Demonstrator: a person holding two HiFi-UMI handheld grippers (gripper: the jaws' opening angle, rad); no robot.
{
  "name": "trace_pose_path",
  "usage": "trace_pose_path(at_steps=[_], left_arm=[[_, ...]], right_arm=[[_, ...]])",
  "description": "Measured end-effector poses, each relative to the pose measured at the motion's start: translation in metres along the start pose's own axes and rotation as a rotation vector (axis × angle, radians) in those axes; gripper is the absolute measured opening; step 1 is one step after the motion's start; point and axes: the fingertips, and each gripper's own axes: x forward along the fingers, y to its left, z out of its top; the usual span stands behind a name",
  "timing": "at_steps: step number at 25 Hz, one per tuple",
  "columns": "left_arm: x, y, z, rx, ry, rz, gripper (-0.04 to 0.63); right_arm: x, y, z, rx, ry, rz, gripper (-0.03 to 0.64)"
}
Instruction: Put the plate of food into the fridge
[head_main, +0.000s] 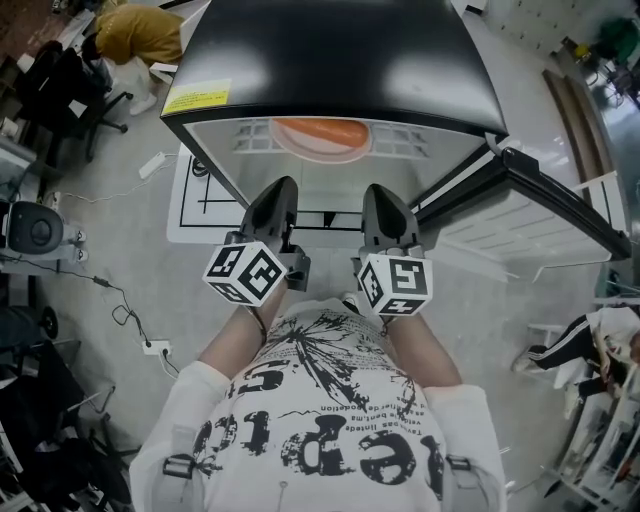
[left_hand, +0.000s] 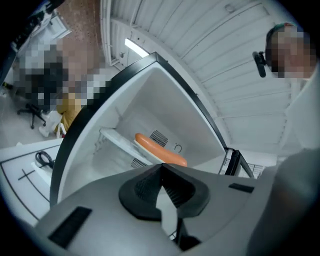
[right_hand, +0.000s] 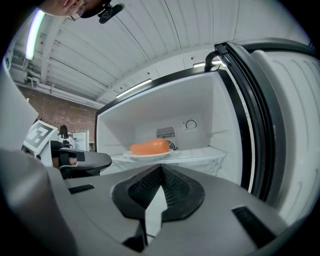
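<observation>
The fridge (head_main: 330, 60) stands open in front of me, its door (head_main: 545, 205) swung out to the right. A white plate (right_hand: 150, 155) carrying an orange sausage-shaped food (right_hand: 149, 147) rests on the white upper shelf (right_hand: 205, 151) inside; the head view shows it as an orange patch (head_main: 318, 136). In the left gripper view the food (left_hand: 160, 149) lies on that shelf too. My left gripper (head_main: 282, 190) and right gripper (head_main: 380, 195) hover side by side just outside the fridge opening. Both are shut with nothing between the jaws, and both are apart from the plate.
A white floor mat with black lines (head_main: 192, 205) lies under the fridge's left side. Cables (head_main: 120, 305) and a power strip (head_main: 155, 348) trail on the floor at left, by a black office chair (head_main: 60, 85). Clutter and shelving (head_main: 600, 420) crowd the right edge.
</observation>
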Motion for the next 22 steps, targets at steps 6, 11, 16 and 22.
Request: trace_pose_path(at_steps=[6, 11, 16, 22], left_arm=[[-0.005, -0.015, 0.008, 0.267, 0.008, -0.017, 0.008], [-0.006, -0.016, 0.012, 0.361, 0.015, -0.021, 0.008], [-0.008, -0.022, 0.013, 0.425, 0.007, -0.040, 0.008], [-0.008, -0.025, 0.015, 0.428, 0.000, -0.051, 0.008]], right_arm=[[0.002, 0.011, 0.005, -0.046, -0.012, -0.007, 0.002], [0.004, 0.021, 0.004, -0.072, -0.011, 0.005, 0.002], [0.006, 0.022, 0.004, -0.079, -0.009, 0.005, 0.002], [0.005, 0.028, 0.006, -0.104, -0.010, 0.023, 0.002]])
